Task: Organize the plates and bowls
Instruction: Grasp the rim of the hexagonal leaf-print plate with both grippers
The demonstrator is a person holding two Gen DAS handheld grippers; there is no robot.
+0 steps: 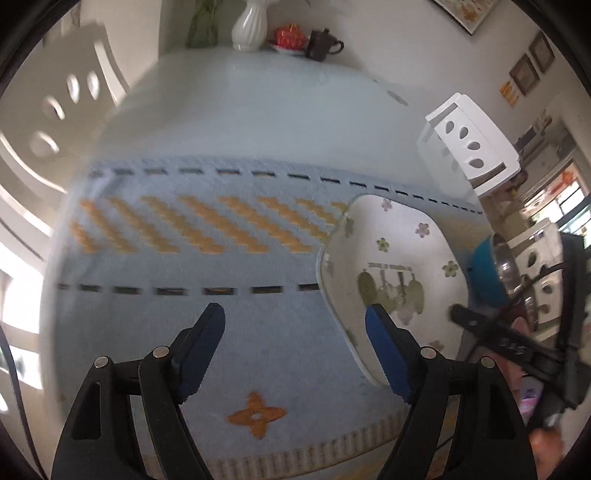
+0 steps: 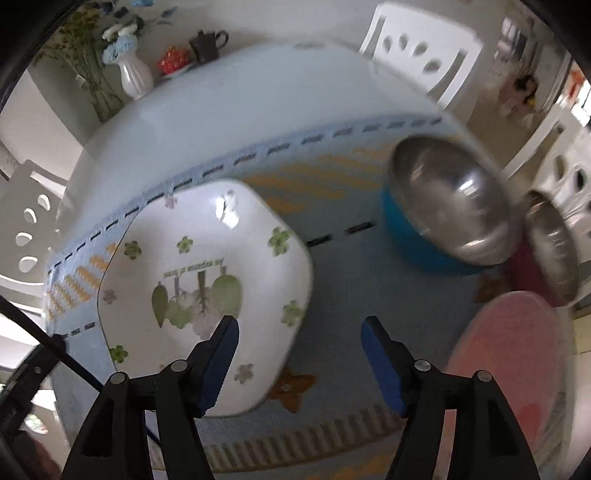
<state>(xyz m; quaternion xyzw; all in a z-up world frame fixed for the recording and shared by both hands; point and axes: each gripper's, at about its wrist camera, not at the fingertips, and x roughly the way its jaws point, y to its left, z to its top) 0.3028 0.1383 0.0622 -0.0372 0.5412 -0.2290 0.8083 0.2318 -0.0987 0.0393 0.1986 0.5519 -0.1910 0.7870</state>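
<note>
A white square plate (image 1: 399,266) (image 2: 207,280) with flower and vegetable prints lies on the light blue cloth (image 1: 207,236) (image 2: 332,273). My left gripper (image 1: 295,321) hovers open over bare cloth, its right finger above the plate's left edge. My right gripper (image 2: 300,334) is open above the plate's right edge, nothing between its pads. A steel bowl with a blue outside (image 2: 447,210) (image 1: 484,266) stands right of the plate. A second steel bowl with a dark red outside (image 2: 550,247) sits further right. A pink round plate (image 2: 517,354) lies at the near right.
At the table's far end stand a white vase (image 1: 251,26) (image 2: 135,79), a red item on a saucer (image 1: 290,37) and a dark teapot (image 1: 321,44) (image 2: 207,44). White chairs (image 1: 472,144) (image 2: 417,44) surround the table. The other gripper's black frame (image 1: 517,332) shows at right.
</note>
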